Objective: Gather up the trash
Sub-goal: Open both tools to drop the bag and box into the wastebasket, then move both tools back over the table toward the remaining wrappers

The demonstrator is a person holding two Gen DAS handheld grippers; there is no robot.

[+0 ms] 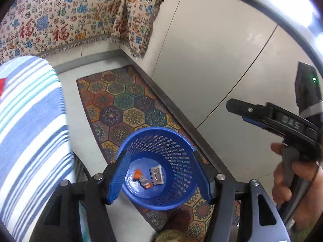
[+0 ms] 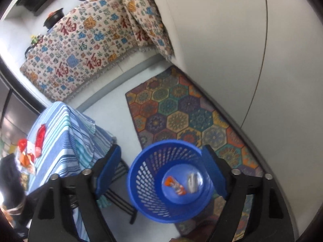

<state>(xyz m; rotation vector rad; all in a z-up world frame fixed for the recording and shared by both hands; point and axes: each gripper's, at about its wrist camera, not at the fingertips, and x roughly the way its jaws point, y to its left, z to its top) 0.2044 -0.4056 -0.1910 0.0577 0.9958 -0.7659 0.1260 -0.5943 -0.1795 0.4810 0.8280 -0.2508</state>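
Note:
A blue mesh basket [image 1: 177, 151] stands on the patterned rug, directly below both grippers. On its floor lie an orange wrapper [image 1: 141, 179] and a silvery packet [image 1: 156, 175]. My left gripper [image 1: 160, 154] hangs above the rim, open, with nothing between its blue pads. In the right wrist view my right gripper [image 2: 161, 149] is open wide over the same basket [image 2: 145, 183], where the orange wrapper [image 2: 174, 184] and silvery packet [image 2: 192, 181] lie blurred. A hand holds the right gripper [image 1: 236, 111] at the right of the left wrist view. Red and orange wrappers [image 2: 30, 147] lie on the striped tablecloth.
A small table under a blue striped cloth [image 2: 66, 133] stands left of the basket, with a black rack beneath. The hexagon rug [image 2: 181, 117] runs along a white wall [image 1: 212, 60]. A patterned fringed cloth [image 2: 80, 46] covers furniture at the back. A brown slipper [image 1: 179, 219] is near the basket.

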